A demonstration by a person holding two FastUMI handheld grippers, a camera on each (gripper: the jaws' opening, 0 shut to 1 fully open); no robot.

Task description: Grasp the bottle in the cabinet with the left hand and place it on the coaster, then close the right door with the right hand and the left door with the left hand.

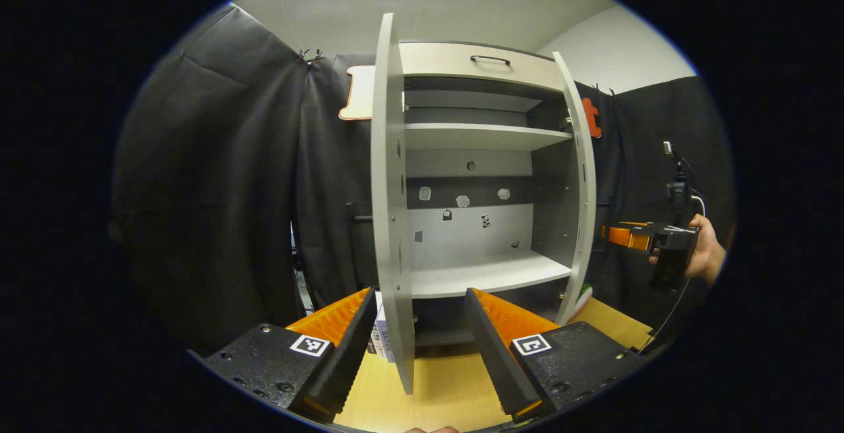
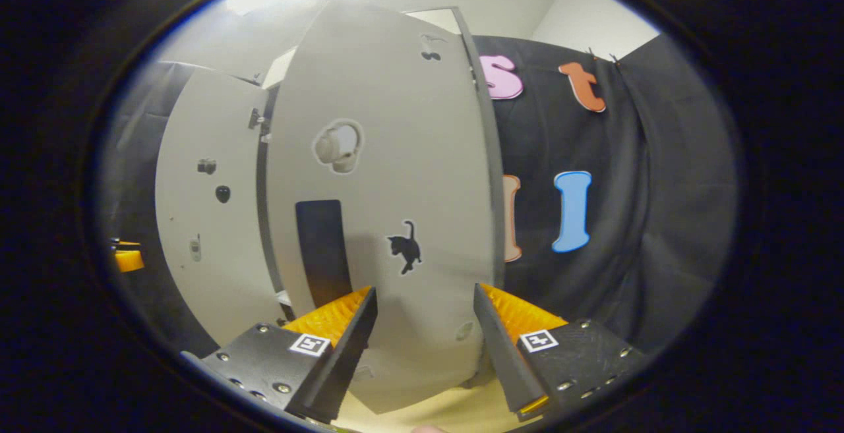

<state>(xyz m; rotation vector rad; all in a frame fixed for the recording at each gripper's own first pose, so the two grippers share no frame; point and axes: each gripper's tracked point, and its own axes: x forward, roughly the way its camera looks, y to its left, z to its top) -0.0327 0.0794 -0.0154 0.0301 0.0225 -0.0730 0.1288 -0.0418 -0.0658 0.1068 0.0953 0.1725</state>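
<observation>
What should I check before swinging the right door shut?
1. Cabinet shelves free of the bottle: ok, none stands on them.
2. Bottle on the coaster: cannot tell.
3. Right claw open and empty: ok.
4. Right claw lined up with the right door: ok, the door's outer face fills the space ahead of its fingers.
5. Left door out of the right door's swing: ok, it stands edge-on between the left claw fingers.
6. Left claw empty: ok, open and not pressing on the door.
</observation>
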